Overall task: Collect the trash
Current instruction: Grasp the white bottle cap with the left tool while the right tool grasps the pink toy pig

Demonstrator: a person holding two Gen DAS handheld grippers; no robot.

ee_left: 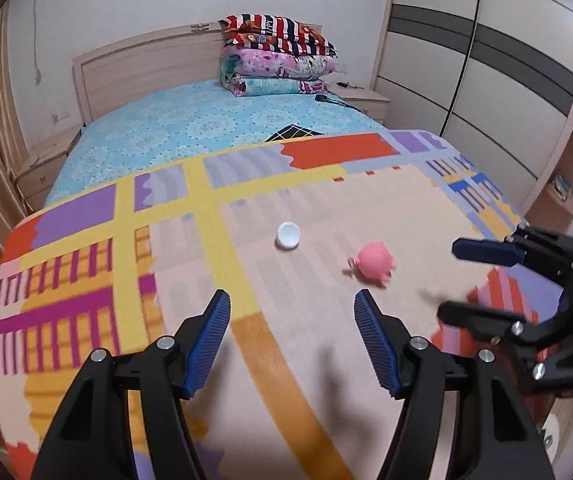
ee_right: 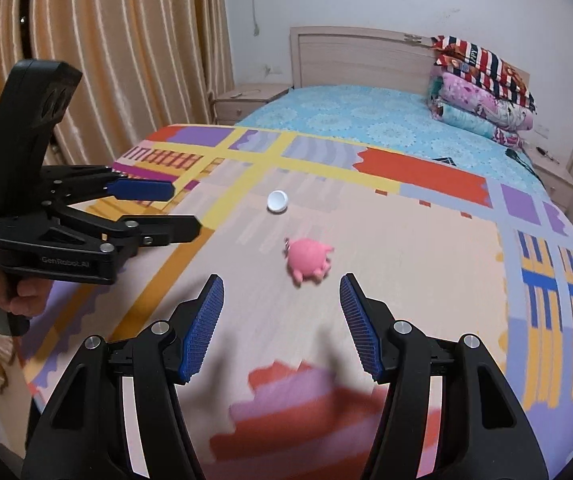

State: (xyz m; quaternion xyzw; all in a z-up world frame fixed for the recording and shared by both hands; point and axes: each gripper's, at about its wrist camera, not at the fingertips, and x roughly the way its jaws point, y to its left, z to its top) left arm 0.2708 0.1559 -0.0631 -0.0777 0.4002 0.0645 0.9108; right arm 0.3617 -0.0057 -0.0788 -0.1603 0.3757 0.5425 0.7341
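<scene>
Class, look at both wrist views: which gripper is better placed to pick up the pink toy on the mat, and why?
Probably the right gripper: its open jaws frame the pink toy just ahead. From the left gripper, the toy sits off to its right, nearer the white cap.

1. A home bedroom: a bed (ee_left: 206,128) with a turquoise floral sheet and a wooden headboard (ee_left: 146,64) at 12 o'clock.
2. Folded quilts (ee_left: 278,56) stacked at the head.
3. Wardrobe (ee_left: 478,72) at 2 o'clock; tan curtains (ee_right: 118,52) at 10 o'clock.
</scene>
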